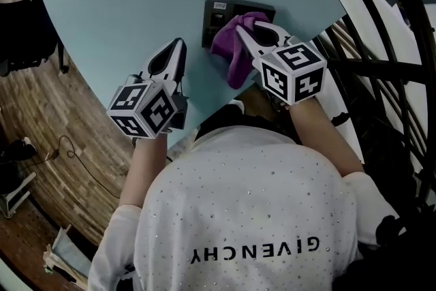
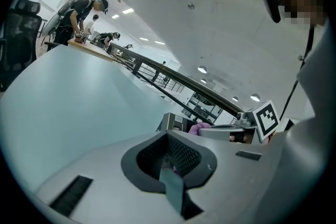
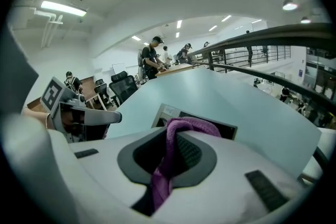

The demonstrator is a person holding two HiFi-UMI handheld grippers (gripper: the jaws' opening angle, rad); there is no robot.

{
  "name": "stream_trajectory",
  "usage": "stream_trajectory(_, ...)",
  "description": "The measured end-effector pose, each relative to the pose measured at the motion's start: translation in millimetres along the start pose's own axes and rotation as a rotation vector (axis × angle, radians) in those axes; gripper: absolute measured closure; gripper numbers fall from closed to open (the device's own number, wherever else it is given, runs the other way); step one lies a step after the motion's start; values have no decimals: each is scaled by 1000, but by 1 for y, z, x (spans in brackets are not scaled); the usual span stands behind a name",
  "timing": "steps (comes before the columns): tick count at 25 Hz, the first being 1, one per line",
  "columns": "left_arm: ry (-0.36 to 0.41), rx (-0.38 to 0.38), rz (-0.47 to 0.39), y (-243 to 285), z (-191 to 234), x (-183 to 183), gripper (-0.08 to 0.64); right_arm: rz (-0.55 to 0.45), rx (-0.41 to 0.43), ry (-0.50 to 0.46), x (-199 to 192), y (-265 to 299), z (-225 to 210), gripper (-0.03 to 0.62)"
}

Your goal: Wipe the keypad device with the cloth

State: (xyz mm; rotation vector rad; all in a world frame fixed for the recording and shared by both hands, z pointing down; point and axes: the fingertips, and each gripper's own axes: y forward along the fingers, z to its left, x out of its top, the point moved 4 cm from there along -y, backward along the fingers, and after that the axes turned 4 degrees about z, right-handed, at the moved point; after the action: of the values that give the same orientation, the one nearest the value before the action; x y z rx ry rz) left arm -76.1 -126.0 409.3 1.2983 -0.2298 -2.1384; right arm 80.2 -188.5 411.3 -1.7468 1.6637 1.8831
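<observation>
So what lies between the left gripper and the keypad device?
Only bare table: in the head view, nothing sits between the left gripper and the keypad device. The cloth is held by the right gripper.

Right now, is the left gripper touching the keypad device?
Apart. The head view shows a strip of bare table between the tip of the left gripper and the side of the keypad device.

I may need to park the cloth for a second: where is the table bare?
Bare tabletop spreads left of the keypad device and ahead of the left gripper, out to the far edge. Crowded at the table's right edge: the right gripper holds the purple cloth over the device.
</observation>
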Motion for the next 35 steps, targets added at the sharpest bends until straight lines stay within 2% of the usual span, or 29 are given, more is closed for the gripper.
stream_trajectory(8,-25,-6,-13,1,-25,3,558,-47,-26,80,-1,-18,-25,567)
stream_trajectory(16,52,63,24,7,-46,-6,558,-79,-22,123,-14,-37,-47,566)
stream_trajectory(23,-34,29,-36,4,-57,-11,558,-84,-11,134,-20,-42,-53,568)
stream_trajectory(31,-70,81,-55,-15,-61,-21,558,-83,12,144,-27,-48,-56,568)
stream_trajectory(35,-69,106,-72,-26,-61,-24,558,-99,62,117,-23,-41,-44,568)
